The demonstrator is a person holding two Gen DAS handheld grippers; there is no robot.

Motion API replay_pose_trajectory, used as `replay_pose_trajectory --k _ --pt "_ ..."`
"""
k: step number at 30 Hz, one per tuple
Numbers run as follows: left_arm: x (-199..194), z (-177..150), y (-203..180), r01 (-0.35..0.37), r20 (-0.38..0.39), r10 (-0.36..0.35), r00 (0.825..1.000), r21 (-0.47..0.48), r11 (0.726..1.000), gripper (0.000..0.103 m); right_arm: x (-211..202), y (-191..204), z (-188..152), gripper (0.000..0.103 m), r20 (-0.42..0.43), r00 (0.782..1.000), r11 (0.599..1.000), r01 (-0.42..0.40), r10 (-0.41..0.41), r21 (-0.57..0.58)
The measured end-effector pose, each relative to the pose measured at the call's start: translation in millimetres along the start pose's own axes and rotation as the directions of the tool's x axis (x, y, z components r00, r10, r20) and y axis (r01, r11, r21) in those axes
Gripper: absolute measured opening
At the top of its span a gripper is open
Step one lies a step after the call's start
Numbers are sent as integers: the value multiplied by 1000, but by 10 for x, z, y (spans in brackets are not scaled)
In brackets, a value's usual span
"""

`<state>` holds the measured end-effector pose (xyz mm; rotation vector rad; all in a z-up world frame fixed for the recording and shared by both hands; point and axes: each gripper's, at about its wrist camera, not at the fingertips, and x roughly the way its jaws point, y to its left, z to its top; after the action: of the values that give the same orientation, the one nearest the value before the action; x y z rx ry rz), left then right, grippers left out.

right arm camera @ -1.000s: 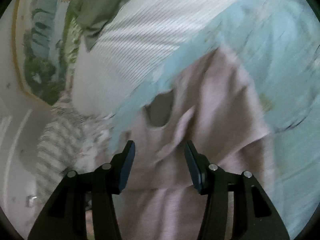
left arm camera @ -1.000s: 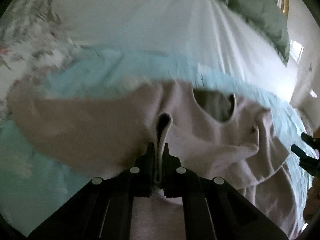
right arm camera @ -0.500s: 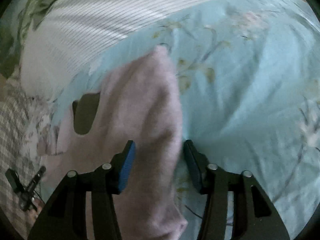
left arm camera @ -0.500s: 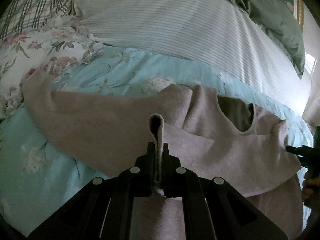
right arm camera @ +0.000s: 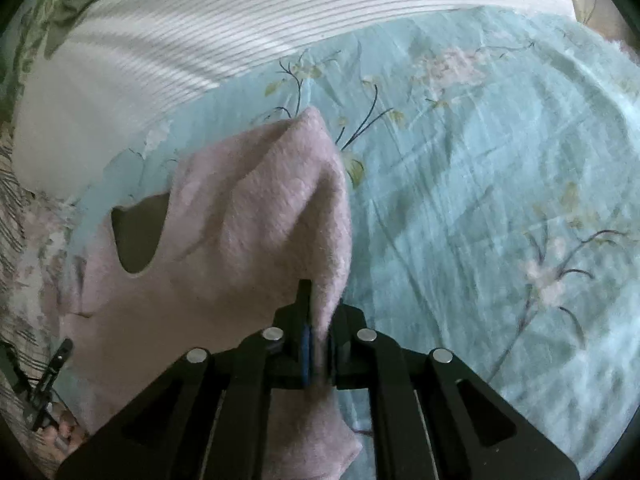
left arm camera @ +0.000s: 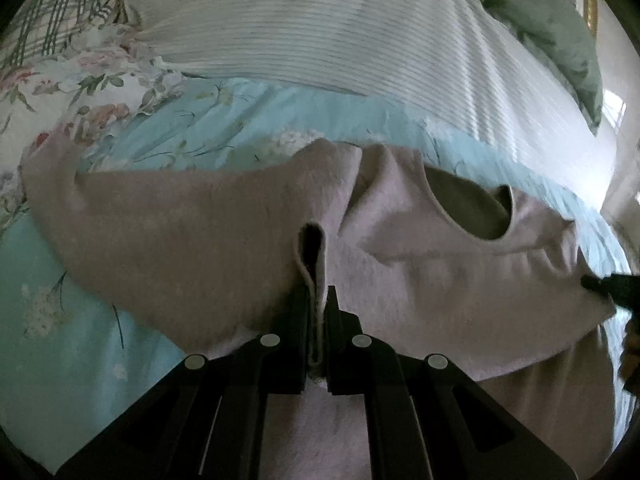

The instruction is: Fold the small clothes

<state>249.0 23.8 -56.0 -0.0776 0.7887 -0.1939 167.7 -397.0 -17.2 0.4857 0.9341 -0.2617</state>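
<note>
— What changed with the pink sweater (left arm camera: 224, 236)?

— A second ago the right hand-held gripper (right arm camera: 318, 344) stood wide apart above it. Now it is clamped on a fold of the sweater's right edge, the jaws easing back open a little with the cloth still pinched between them. The left hand-held gripper (left arm camera: 318, 332) is clenched on a loop of hem at lower centre, as before.

— So both sides are held?

— Yes, which I take to mean the garment is ready to be lifted or folded over. It lies spread on the floral turquoise bedsheet (right arm camera: 480, 184), neck hole (left arm camera: 468, 208) toward the upper right of the left view.

— Count?

— One sweater, two grippers. Beyond it, one white striped pillow (left arm camera: 340, 36), one green cushion (left arm camera: 560, 28), one plaid cloth (left arm camera: 52, 12) at upper left.
</note>
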Motion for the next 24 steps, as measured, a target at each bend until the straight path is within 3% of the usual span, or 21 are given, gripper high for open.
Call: replay_pose_trajectory --k 2,3,4,6,8,10,12,14,15,17,19,21,24 --pt "-17 -26 -11 7 -3 -7 1000 21 1000 5 -173 165 -55 17 70 995 997 78 -76 -22" --pt "-23 -34 -25 7 -3 -7 1000 29 1000 5 -330 267 -125 18 118 992 998 46 -42 -30" --pt "-23 -43 -38 7 -4 -7 1000 36 999 5 -374 338 -175 27 122 992 999 -1 7 -45" --pt "-25 -60 -68 2 -12 -1 1000 42 999 5 -334 565 -359 43 55 989 986 -133 139 -102" --pt "-69 -75 -33 10 -23 -9 1000 27 1000 7 -178 687 -524 43 -23 987 980 -158 157 -120" --pt "-151 -95 48 23 -24 -23 999 8 1000 10 -12 712 -671 43 -85 989 985 -130 121 -114" --pt "-274 -104 207 2 -15 -2 1000 -18 1000 10 -79 710 -722 43 -64 988 985 -145 139 -97" --pt "-376 -88 447 -9 -8 8 1000 -64 998 10 -200 744 -760 43 -67 975 973 -215 210 -79" --pt "-412 -65 604 -16 -12 15 1000 -97 995 13 -289 784 -788 43 -59 965 962 -260 256 -82" --pt "-453 -12 906 -66 -12 65 998 -156 986 47 -369 865 -829 44 -56 957 952 -288 283 -105" --pt "-477 28 1183 -113 -9 114 993 -213 970 63 -432 991 -900 46 -62 946 939 -322 317 -122" --pt "-456 76 1513 -134 -19 134 991 -285 949 71 -481 1091 -994 46 -73 935 926 -355 348 -132" --pt "-350 180 1961 -151 -32 150 988 -371 916 72 -489 1254 -1146 46 -95 922 912 -387 376 -138"
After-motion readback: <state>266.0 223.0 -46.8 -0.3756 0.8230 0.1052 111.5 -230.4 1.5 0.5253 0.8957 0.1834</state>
